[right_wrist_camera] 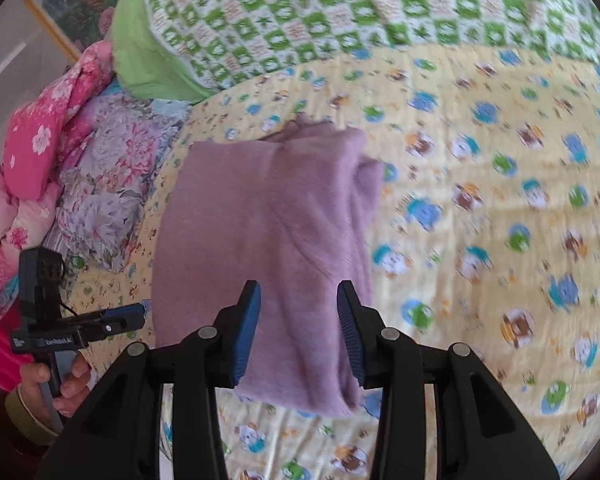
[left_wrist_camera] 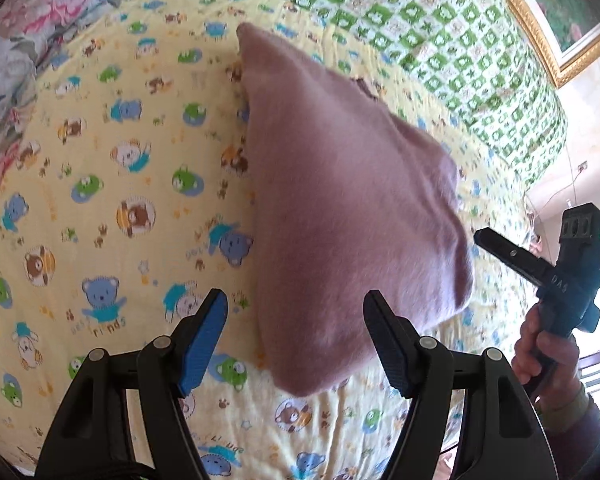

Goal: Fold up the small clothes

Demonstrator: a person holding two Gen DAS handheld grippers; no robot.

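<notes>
A folded mauve knit garment [left_wrist_camera: 340, 200] lies flat on the yellow bear-print sheet [left_wrist_camera: 120, 160]. My left gripper [left_wrist_camera: 296, 294] hovers over its near edge with the blue-padded jaws wide open and nothing pinched. In the left wrist view my right gripper [left_wrist_camera: 496, 246] hangs off the garment's right corner, held by a hand [left_wrist_camera: 540, 352], just clear of the fabric. From the right wrist view the garment [right_wrist_camera: 268, 208] shows below my right gripper [right_wrist_camera: 298, 284], whose jaws stand partly open and press on nothing. My left gripper [right_wrist_camera: 128, 316] sits at the garment's left edge.
A green checkered quilt [right_wrist_camera: 340, 12] covers the far part of the bed. Floral bedding [right_wrist_camera: 112, 184] and a pink floral bundle [right_wrist_camera: 40, 140] are piled at the left side. A gold-framed picture [left_wrist_camera: 540, 32] hangs on the wall beyond the bed.
</notes>
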